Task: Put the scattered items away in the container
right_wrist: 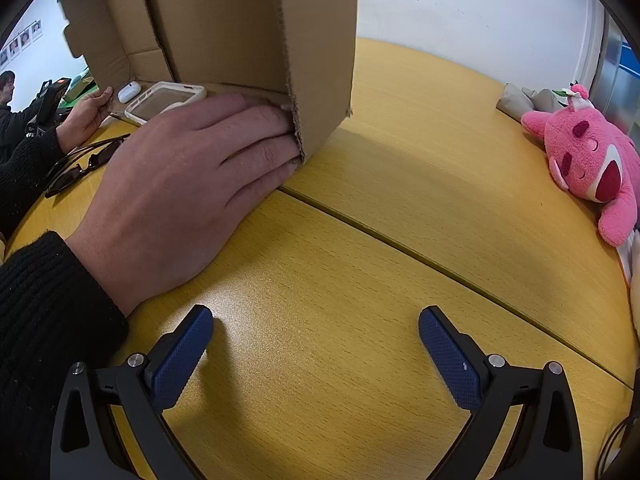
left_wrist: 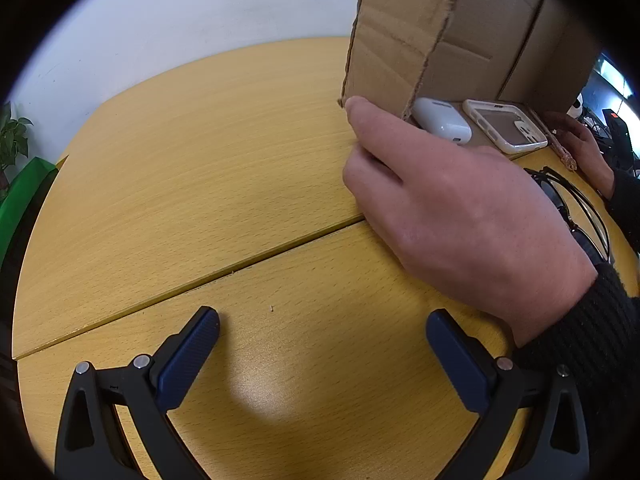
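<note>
A brown cardboard box [left_wrist: 400, 36] lies on its side on the wooden table, open toward me; it also shows in the right wrist view [right_wrist: 248, 20]. Inside lie a white earbuds case [left_wrist: 442, 120] [right_wrist: 129, 92] and a clear phone case [left_wrist: 506, 126] [right_wrist: 166, 100]. Black sunglasses [left_wrist: 576, 208] [right_wrist: 80, 166] lie on the table in front of the box. A bare hand [left_wrist: 460, 208] [right_wrist: 180, 184] rests at the box's corner; a second hand [left_wrist: 580, 148] [right_wrist: 86, 118] holds its far side. My left gripper [left_wrist: 322, 332] and right gripper [right_wrist: 316, 330] are open and empty, over bare table.
A pink plush toy [right_wrist: 588, 160] lies at the table's right edge, with grey cloth [right_wrist: 524, 100] behind it. A seam [left_wrist: 240, 264] crosses the tabletop. A green plant [left_wrist: 12, 144] stands off the left edge. A person sits in the background [right_wrist: 8, 96].
</note>
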